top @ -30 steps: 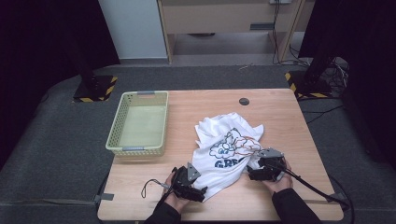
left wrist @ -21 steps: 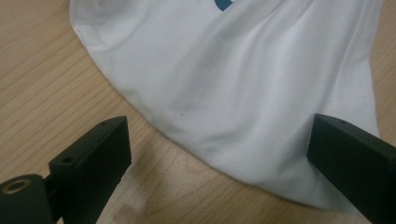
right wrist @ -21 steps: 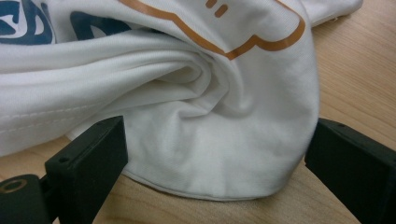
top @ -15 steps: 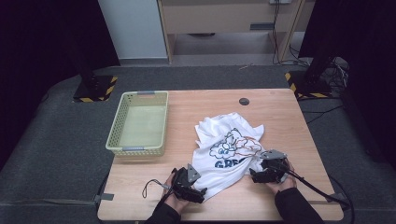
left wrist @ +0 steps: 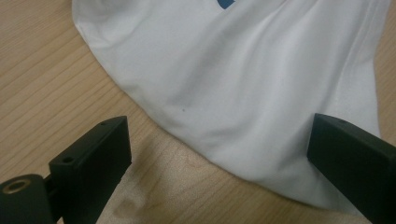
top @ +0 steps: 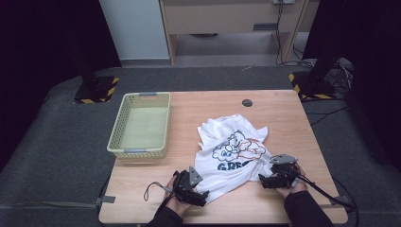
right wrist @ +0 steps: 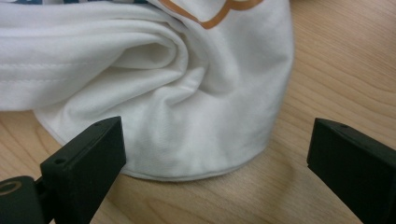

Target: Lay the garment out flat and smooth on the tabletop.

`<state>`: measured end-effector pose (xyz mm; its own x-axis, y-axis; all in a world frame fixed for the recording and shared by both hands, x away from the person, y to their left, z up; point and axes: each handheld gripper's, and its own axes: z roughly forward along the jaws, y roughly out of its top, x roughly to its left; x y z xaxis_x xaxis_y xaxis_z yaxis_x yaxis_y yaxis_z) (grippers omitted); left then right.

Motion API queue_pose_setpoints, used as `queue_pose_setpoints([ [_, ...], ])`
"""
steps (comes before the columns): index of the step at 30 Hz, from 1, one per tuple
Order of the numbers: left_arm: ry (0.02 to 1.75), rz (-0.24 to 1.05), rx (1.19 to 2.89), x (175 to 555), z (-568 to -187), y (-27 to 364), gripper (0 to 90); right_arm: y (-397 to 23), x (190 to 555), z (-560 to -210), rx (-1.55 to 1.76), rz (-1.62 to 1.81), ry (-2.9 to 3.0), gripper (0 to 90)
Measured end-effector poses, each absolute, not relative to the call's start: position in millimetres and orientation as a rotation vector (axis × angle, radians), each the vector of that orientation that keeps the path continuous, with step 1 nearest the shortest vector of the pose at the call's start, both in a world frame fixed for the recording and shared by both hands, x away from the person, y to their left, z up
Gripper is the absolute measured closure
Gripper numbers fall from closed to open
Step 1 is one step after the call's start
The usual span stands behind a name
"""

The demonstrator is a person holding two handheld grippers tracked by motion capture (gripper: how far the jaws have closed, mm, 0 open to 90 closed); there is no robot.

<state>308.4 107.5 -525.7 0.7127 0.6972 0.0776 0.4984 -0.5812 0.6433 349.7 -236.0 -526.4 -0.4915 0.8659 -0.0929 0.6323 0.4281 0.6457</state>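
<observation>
A crumpled white cotton T-shirt with a blue and orange cartoon print point(top: 232, 153) lies on the light wooden table point(top: 198, 106), right of the pale yellow plastic basket point(top: 140, 124). My left gripper point(top: 202, 195) stands wide open at its near hem, holding nothing. My right gripper point(top: 264, 181) stands equally wide at its rumpled right edge, also empty.
</observation>
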Motion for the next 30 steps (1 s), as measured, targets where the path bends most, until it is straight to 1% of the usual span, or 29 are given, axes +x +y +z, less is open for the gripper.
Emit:
queue_pose_setpoints([
  [20, 0.915, 0.425, 2.323, 307.1, -525.1, 114.0, 5.6, -281.4, 340.5, -525.6, 1.330, 0.739, 2.249, 3.5],
  [30, 0.920, 0.417, 2.324, 305.9, -524.9, 116.9, 5.6, -291.2, 341.7, -525.4, 1.338, 0.721, 2.221, 3.2],
])
